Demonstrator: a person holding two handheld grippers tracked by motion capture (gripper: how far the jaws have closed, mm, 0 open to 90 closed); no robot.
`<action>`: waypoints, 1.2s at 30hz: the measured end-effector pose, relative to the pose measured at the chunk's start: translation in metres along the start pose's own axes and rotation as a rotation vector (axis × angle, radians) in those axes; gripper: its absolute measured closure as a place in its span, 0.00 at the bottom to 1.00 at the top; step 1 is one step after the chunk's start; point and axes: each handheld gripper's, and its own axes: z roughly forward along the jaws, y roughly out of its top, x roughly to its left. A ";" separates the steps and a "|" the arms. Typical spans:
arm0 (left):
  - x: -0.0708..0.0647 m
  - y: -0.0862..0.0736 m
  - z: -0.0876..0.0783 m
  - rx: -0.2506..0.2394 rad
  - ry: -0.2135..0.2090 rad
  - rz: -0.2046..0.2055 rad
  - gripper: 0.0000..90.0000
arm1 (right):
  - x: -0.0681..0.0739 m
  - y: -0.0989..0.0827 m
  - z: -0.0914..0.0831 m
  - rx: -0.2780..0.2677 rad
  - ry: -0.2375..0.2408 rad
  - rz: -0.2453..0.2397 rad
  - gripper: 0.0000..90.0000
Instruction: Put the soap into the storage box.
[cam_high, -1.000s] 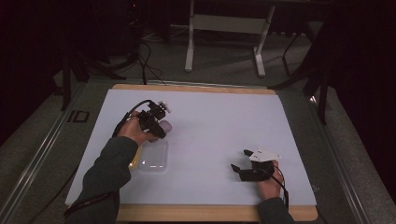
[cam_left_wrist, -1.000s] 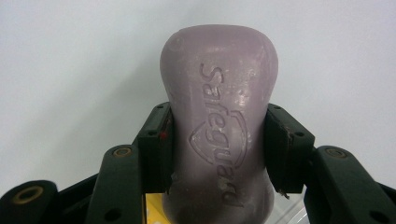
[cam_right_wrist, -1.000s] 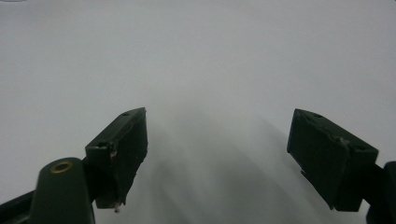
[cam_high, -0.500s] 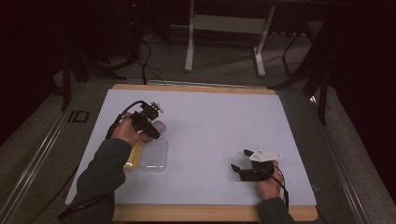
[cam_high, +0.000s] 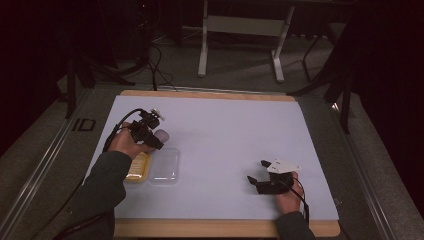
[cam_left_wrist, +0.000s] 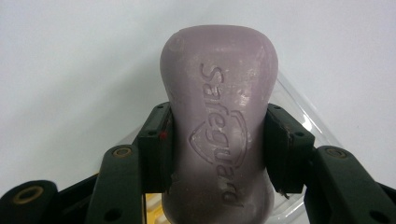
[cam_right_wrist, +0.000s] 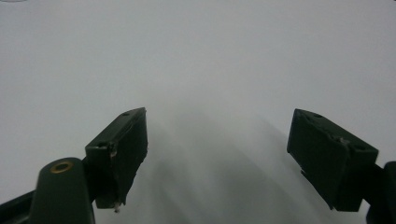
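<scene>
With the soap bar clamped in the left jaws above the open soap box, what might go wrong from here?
1. The left gripper pinches the purple soap bar by its narrow waist only; its smooth, rounded sides might let it slip or twist.
2. The clear lid and the yellow tray lie loose on the white table, and the right gripper rests open far off, so a misjudged lowering may shove the box.

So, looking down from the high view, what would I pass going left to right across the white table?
Yellow tray → clear tray → right claw. The left claw, holding a purple soap, sits above the two trays, so I leave it out of the order.
</scene>
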 end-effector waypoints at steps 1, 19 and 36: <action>0.000 -0.001 0.000 0.001 0.001 -0.005 0.55 | 0.000 0.000 0.000 0.000 0.001 0.001 0.22; 0.005 -0.021 0.001 -0.007 -0.008 -0.081 0.55 | 0.000 0.000 0.000 0.000 -0.003 0.000 0.22; 0.010 -0.042 0.003 0.019 0.026 -0.174 0.55 | 0.000 0.000 0.000 0.000 -0.004 0.000 0.22</action>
